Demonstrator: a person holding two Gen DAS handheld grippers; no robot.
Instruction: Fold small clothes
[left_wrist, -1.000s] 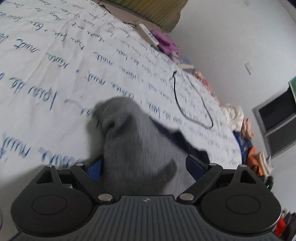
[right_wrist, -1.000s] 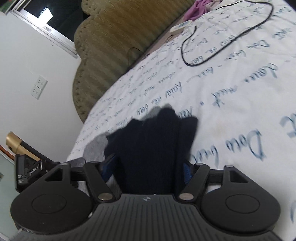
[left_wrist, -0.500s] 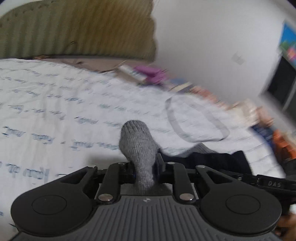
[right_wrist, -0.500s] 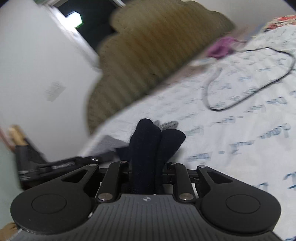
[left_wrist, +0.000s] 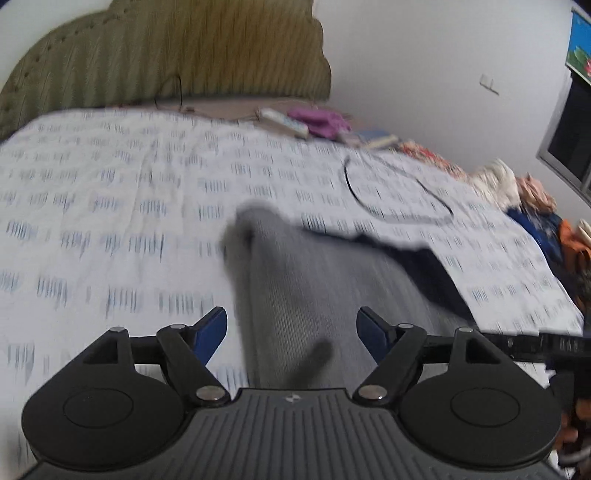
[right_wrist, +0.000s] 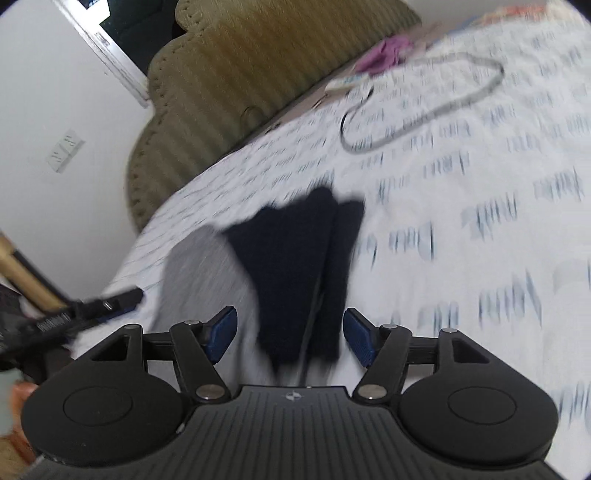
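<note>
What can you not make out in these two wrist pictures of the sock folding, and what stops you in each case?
- Left wrist view: the near end of the grey sock is hidden behind the left gripper body.
- Left wrist view: the print on the bedsheet is smeared by motion blur.
- Right wrist view: the near end of the navy sock is hidden behind the right gripper body.
- Right wrist view: the cable is blurred.

A big bed has a white sheet with blue writing all over it. Behind it stands a soft, olive-green headboard with a wavy top. The walls are plain white, with a light switch on one. A dark window sits on the right. A black cable loops on the bed.
</note>
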